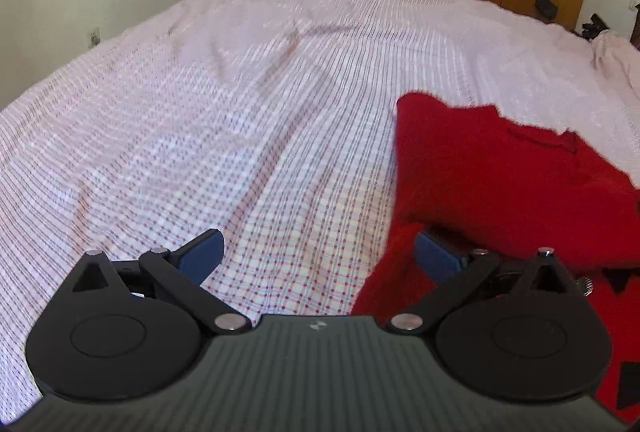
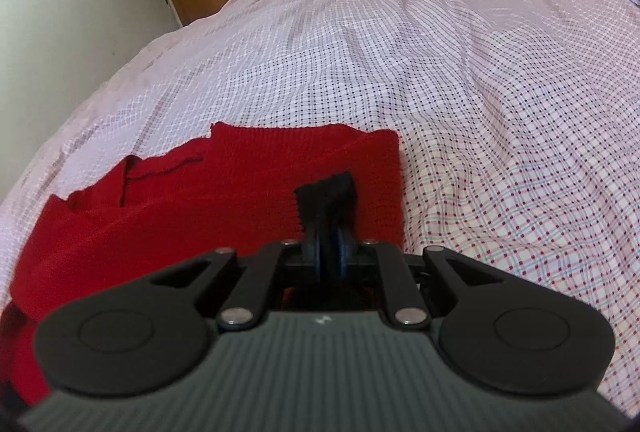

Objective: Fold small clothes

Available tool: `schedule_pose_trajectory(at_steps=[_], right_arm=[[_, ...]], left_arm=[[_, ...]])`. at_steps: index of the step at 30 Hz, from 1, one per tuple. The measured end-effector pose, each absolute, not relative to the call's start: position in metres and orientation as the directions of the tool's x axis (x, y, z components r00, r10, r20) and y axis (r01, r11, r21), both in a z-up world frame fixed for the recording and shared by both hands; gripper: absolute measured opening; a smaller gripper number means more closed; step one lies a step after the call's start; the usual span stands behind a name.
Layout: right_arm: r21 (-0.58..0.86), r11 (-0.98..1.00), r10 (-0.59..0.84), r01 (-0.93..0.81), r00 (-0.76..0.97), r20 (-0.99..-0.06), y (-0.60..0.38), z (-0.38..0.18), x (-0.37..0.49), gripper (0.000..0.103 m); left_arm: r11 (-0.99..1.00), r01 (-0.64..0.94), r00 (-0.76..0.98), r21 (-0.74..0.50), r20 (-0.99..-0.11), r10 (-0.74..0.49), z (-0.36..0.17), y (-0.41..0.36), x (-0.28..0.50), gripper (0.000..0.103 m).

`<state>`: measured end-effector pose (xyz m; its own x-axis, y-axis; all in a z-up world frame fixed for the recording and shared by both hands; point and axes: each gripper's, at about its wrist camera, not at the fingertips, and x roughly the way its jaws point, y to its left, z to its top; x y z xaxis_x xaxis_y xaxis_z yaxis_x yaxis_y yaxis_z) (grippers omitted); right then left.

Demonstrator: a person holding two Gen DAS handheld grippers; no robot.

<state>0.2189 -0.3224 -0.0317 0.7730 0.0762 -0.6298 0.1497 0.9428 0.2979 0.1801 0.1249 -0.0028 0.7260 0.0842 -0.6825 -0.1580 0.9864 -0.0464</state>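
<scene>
Red knit garment (image 2: pixel 256 184) on checked bedsheet (image 2: pixel 480 112): soft, limp, light. Right gripper (image 2: pixel 331 252) pinches its black trim (image 2: pixel 326 200); left gripper (image 1: pixel 318 252) gapes empty beside. Grip edges, corners.

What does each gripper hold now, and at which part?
The right gripper pinches a black trim piece of the red garment, at its near end. The left gripper is open and holds nothing.
</scene>
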Motion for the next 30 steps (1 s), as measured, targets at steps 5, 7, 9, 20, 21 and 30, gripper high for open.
schedule_pose_trajectory(at_steps=[5, 7, 9, 20, 21, 30], right_arm=[[0.289, 0.943, 0.057, 0.165, 0.776, -0.628, -0.319, -0.028, 0.215, 0.018], [0.268, 0.951, 0.054, 0.152, 0.774, -0.631, -0.315, -0.024, 0.213, 0.029], [0.235, 0.962, 0.046, 0.138, 0.767, -0.640, -0.310, -0.020, 0.211, 0.033], [0.191, 0.974, 0.036, 0.123, 0.746, -0.665, -0.307, -0.007, 0.189, 0.035], [0.184, 0.975, 0.033, 0.123, 0.742, -0.670, -0.308, -0.006, 0.189, 0.037], [0.193, 0.973, 0.043, 0.126, 0.724, -0.689, -0.305, -0.012, 0.203, 0.042]], left_arm=[[0.990, -0.124, 0.755, -0.062, -0.653, 0.054, 0.019, 0.121, 0.183, 0.103], [0.992, -0.108, 0.762, -0.072, -0.646, 0.036, 0.025, 0.118, 0.187, 0.103], [0.991, -0.106, 0.758, -0.087, -0.652, 0.024, 0.026, 0.114, 0.195, 0.103], [0.994, 0.002, 0.686, -0.105, -0.724, -0.078, -0.011, 0.108, 0.242, 0.103], [0.996, 0.012, 0.683, -0.083, -0.727, -0.069, -0.010, 0.109, 0.248, 0.103], [0.981, 0.118, 0.707, -0.153, -0.681, -0.191, -0.005, 0.122, 0.286, 0.103]])
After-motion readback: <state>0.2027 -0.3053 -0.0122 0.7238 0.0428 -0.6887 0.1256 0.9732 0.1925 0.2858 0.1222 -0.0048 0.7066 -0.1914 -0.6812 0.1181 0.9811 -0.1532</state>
